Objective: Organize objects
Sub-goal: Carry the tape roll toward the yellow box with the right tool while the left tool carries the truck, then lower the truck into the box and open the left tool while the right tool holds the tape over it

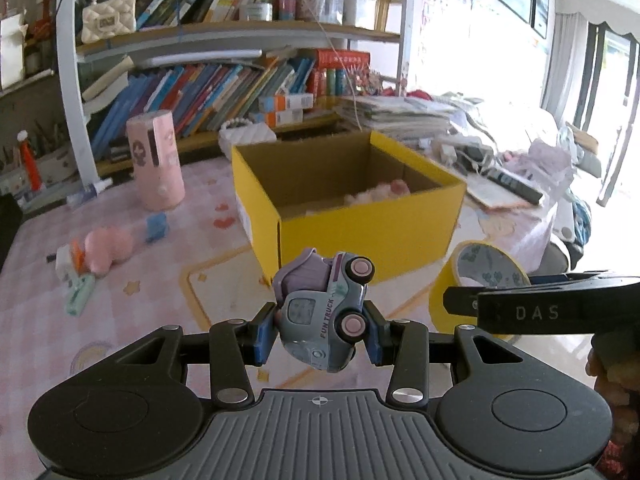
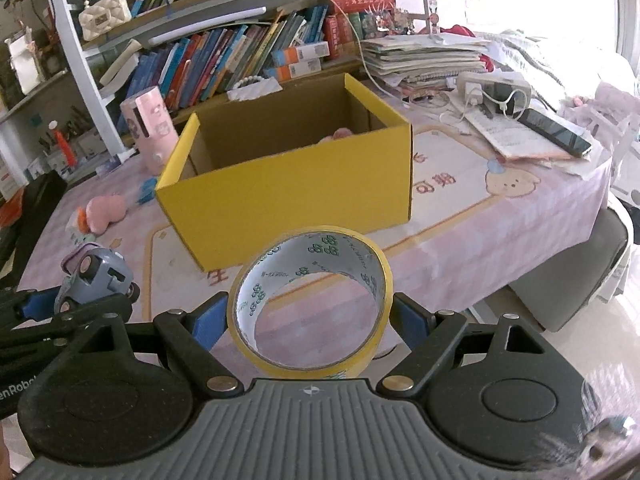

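My left gripper [image 1: 320, 334] is shut on a small blue toy truck [image 1: 324, 312], tipped on its side and held above the table in front of the open yellow box [image 1: 360, 224]. My right gripper [image 2: 310, 320] is shut on a yellow tape roll [image 2: 310, 304], held near the table's front edge below the yellow box [image 2: 288, 196]. The truck also shows at the left of the right wrist view [image 2: 94, 276], and the tape roll at the right of the left wrist view [image 1: 480, 276]. Something pink and fluffy [image 1: 380, 194] lies inside the box.
A pink plush [image 1: 106, 250], a blue block [image 1: 156, 226], a mint item [image 1: 80, 294] and a pink cylinder [image 1: 156, 160] sit left of the box. Bookshelves [image 1: 200, 92] stand behind. Papers, a power strip [image 2: 496, 90] and a phone [image 2: 556, 132] crowd the right side.
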{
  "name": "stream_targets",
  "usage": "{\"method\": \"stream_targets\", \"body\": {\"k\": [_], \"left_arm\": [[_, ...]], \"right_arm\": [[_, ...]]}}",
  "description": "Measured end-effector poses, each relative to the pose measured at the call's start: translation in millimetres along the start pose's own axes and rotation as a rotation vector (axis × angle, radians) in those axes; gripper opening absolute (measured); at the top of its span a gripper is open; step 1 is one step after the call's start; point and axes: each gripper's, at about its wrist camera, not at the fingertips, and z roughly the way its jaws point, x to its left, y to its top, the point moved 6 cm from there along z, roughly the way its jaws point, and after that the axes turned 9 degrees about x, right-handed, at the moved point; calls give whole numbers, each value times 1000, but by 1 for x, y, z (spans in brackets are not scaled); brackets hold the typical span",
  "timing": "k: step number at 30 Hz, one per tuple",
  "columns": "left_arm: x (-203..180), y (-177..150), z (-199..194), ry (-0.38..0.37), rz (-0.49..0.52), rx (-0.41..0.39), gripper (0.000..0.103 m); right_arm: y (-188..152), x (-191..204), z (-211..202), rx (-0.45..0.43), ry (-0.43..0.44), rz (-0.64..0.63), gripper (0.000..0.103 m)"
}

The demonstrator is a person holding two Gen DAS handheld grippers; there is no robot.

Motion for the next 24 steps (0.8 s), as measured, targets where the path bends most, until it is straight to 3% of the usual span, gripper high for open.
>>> {"method": "stream_targets", "body": {"k": [13,24], "left_arm": [[-6,67,28,21,23,-101,42],[-12,107,71,67,15,-93,42]], "right_arm": [[85,-11,0,-151,3,-62,84],[159,-17,26,-214,50,-146,84]]}}
